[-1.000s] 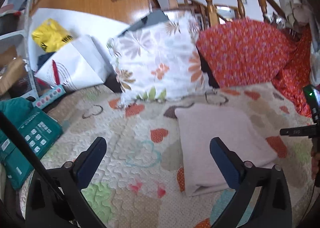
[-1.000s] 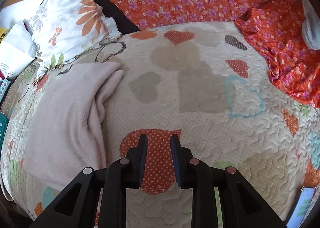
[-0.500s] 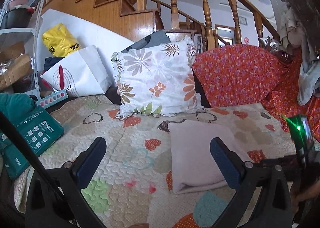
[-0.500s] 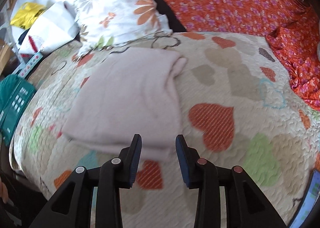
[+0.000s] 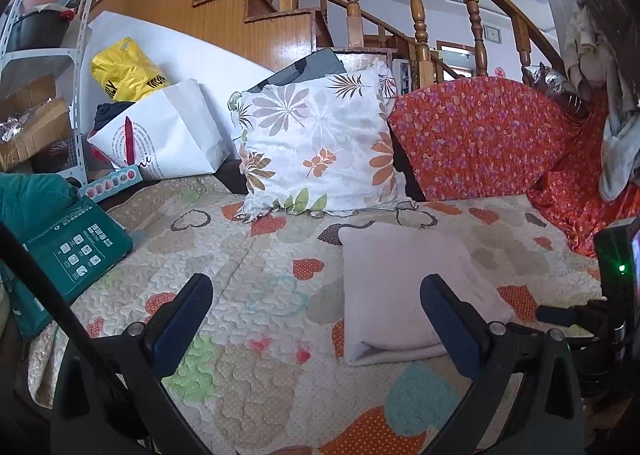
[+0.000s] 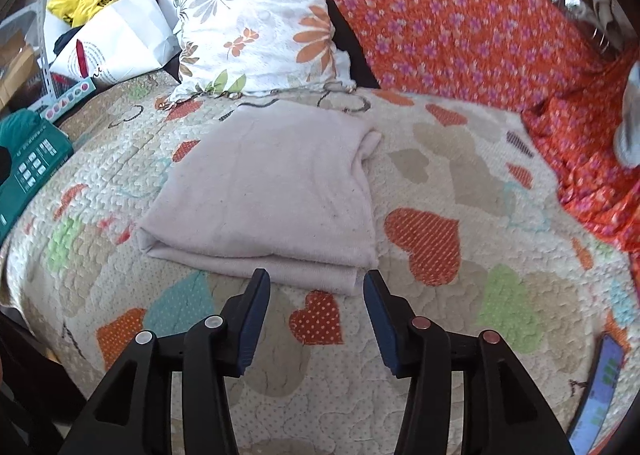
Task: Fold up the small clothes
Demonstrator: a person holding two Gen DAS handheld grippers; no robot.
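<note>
Swinging round from the bare quilt it faced a second ago, the right claw [image 6: 316, 287] is now pointing at the folded pink garment [image 6: 272, 191], its jaws opening with nothing between them. That garment is lying just beyond its tips, near edge almost at them, on the heart-patterned quilt [image 6: 500, 295]. Off to its left, the left claw [image 5: 316, 315] is hanging released and empty, the garment [image 5: 400, 283] sitting ahead behind its right finger. Farther back a flowered pillow [image 6: 260, 27] is leaning beside an orange cover [image 6: 460, 23].
</note>
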